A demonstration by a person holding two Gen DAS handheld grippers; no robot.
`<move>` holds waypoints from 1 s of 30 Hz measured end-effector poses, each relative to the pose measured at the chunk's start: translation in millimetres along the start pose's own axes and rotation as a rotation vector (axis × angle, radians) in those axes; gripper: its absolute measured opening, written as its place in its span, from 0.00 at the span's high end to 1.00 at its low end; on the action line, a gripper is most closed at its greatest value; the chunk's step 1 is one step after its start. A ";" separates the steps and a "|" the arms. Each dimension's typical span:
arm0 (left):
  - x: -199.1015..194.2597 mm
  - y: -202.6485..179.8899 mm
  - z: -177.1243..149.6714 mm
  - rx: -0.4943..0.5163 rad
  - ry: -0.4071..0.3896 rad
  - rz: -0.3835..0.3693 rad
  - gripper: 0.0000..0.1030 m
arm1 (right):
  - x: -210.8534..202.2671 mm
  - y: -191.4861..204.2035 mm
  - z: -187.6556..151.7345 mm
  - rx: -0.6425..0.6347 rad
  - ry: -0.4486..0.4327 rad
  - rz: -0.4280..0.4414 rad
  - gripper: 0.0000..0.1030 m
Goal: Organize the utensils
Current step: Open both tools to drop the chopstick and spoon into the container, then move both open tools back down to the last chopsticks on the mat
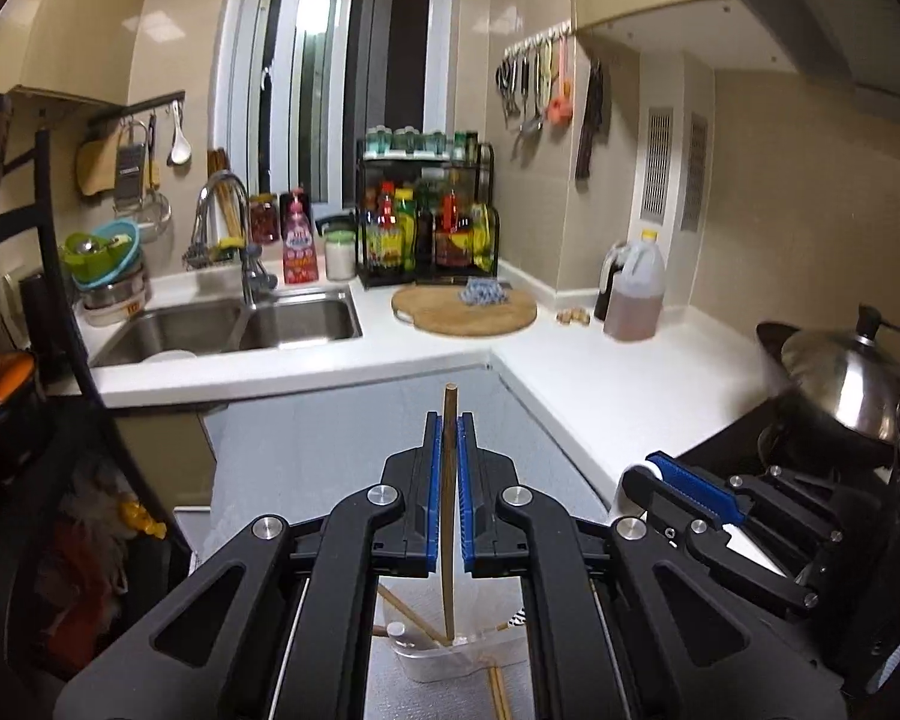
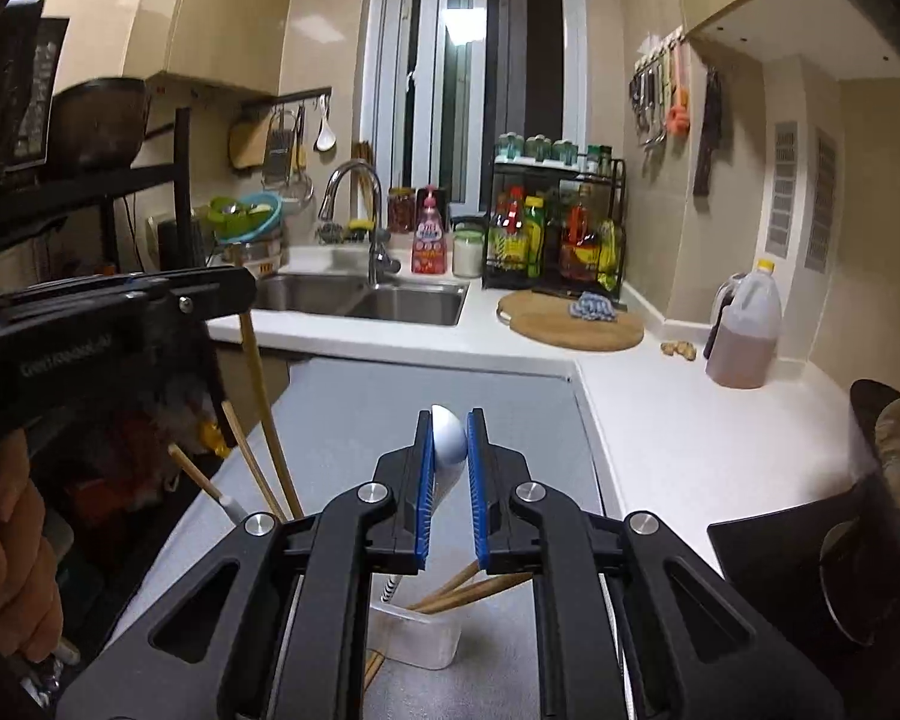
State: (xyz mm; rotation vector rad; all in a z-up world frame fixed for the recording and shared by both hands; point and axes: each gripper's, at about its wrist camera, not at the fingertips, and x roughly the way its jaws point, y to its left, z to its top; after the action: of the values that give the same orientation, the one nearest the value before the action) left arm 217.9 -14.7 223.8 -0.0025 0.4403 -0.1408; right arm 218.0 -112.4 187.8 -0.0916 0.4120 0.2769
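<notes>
The left gripper (image 1: pixel 448 420) pinches a thin wooden chopstick (image 1: pixel 447 516), standing upright. The right gripper (image 2: pixel 450 420) squeezes a white spoon (image 2: pixel 449 438). The clear plastic tub (image 2: pixel 417 636) sits right below both.

Black gripper (image 1: pixel 449 420) linkages, blue ribbed pads (image 1: pixel 430 480), silver screws

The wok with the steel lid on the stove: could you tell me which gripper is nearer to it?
Right. The right gripper, shut on a white spoon, sits beside the wok; the left gripper, holding a chopstick, is farther left.
</notes>
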 end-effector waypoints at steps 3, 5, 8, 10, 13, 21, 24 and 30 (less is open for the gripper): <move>9.0 4.1 -11.3 -0.003 0.032 -0.005 0.95 | 8.1 1.4 -8.8 -0.004 0.023 0.010 0.89; 12.5 4.4 -17.9 -0.005 0.052 -0.009 0.95 | 12.3 2.2 -14.3 -0.008 0.044 0.018 0.88; 12.7 3.3 -25.0 -0.008 0.076 -0.006 0.94 | 9.8 2.5 -19.4 -0.004 0.047 0.010 0.83; 7.9 3.1 -25.4 -0.009 0.069 0.001 0.93 | 4.2 2.0 -19.4 0.001 0.038 0.004 0.71; -5.0 0.0 -22.1 -0.007 0.049 0.004 0.92 | -6.7 3.3 -18.7 -0.011 0.017 -0.013 0.66; -56.3 -10.1 -21.1 -0.002 -0.018 0.016 0.92 | -65.8 5.3 -18.2 0.009 -0.081 -0.023 0.66; -80.4 -8.1 -31.7 -0.023 -0.039 0.015 0.92 | -88.0 7.6 -23.8 0.024 -0.104 -0.019 0.66; -116.3 4.0 -72.4 -0.074 -0.057 0.033 0.92 | -121.0 16.0 -57.1 0.062 -0.103 -0.019 0.68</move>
State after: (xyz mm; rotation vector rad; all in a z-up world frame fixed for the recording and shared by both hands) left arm 83.6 7.1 207.6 -0.0717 0.3882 -0.0920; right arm 85.2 -135.2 184.4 -0.0203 0.3169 0.2490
